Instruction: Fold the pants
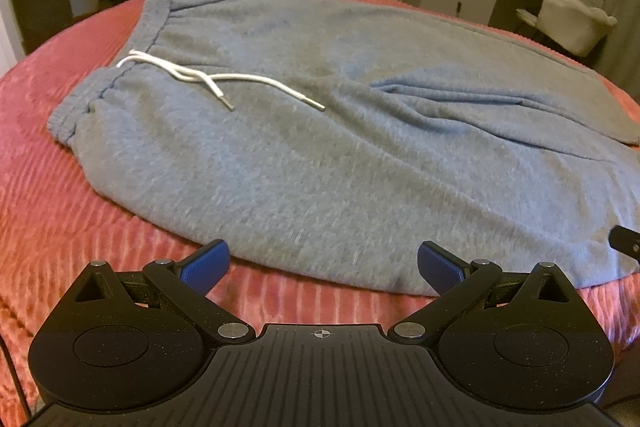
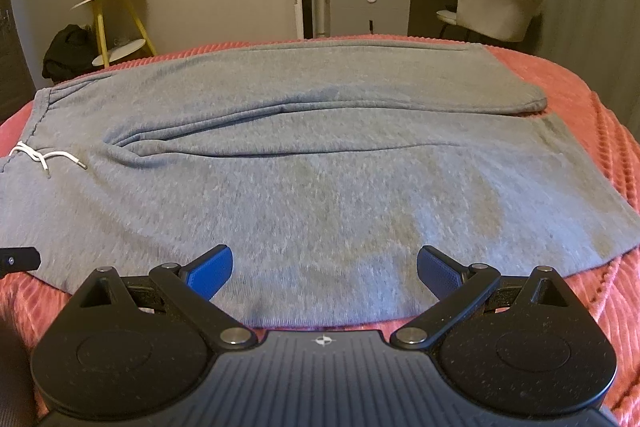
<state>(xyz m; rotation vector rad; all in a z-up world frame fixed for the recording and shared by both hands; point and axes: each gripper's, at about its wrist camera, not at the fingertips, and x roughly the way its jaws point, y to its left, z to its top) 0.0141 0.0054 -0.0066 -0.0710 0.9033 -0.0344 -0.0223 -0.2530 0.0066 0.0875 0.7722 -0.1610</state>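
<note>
Spread flat on the pink bedspread (image 1: 60,219), grey pants (image 1: 320,147) at twelve o'clock, waistband toward nine; left gripper (image 1: 323,267) and right gripper (image 2: 324,269) both gaping, empty; pinch near hem edge squarely, lift evenly.

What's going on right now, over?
Left gripper open, right gripper open, both empty. Pants flat on bed, unfolded. Nothing in the way.
</note>
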